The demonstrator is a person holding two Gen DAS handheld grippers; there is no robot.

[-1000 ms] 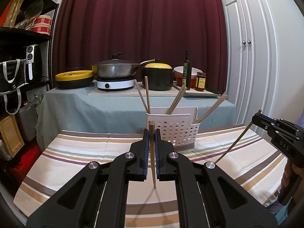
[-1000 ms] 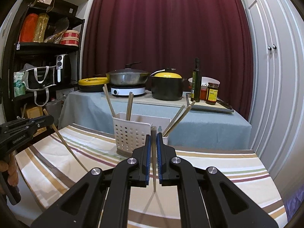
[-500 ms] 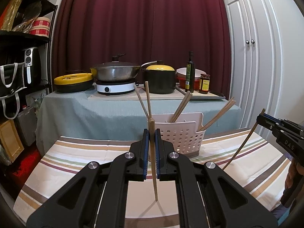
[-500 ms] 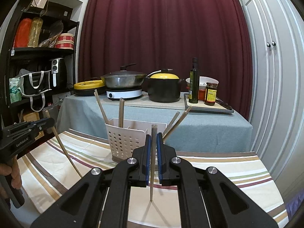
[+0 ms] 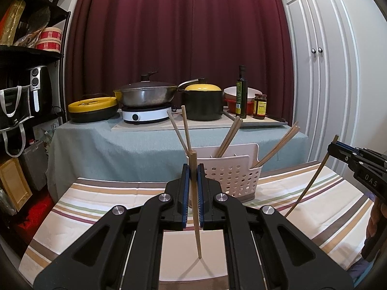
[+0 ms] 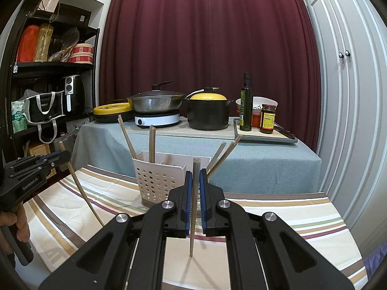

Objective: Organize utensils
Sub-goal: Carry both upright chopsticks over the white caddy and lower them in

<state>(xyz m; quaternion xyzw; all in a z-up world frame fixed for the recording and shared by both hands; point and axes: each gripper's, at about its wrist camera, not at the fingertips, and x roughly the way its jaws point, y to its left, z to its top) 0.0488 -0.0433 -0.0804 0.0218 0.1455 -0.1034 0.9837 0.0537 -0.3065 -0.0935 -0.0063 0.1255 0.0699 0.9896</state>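
Two hand-held grippers (image 5: 193,176) (image 6: 196,181), one white basket (image 5: 232,176), two held chopsticks (image 5: 196,207) (image 6: 193,207).

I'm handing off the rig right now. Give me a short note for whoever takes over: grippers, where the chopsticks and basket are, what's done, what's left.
Left gripper: shut on one chopstick, held near upright, tip just above the striped tablecloth.
Right gripper: shut on another chopstick, same pose, tip above the cloth.
Basket: white, perforated, on the cloth ahead of both grippers.
Done: several chopsticks already stand leaning in the basket.
Left: drop both held chopsticks into the basket. No loose ones are visible on the cloth, though the grippers hide part of it.
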